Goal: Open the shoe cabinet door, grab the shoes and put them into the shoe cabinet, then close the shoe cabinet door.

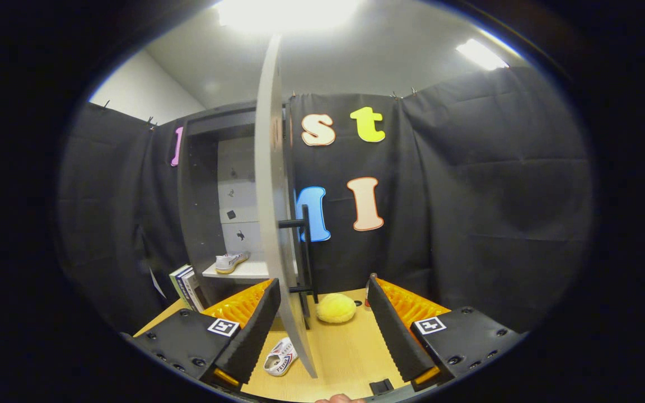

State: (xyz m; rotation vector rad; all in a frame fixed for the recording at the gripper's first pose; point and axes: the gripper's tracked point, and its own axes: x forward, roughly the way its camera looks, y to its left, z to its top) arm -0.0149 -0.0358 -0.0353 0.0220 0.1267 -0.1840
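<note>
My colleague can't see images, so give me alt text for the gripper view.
An open claw faces a shoe cabinet whose door stands open edge-on between its fingers. One shoe sits on a shelf inside; another shoe lies on the wooden table.

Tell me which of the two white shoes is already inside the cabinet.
The shoe on the cabinet shelf; the other shoe lies on the table between the open tongs.

The door (pixel 277 224) hides part of the cabinet (pixel 210 196) and the near shoe's (pixel 280 356) toe.
</note>
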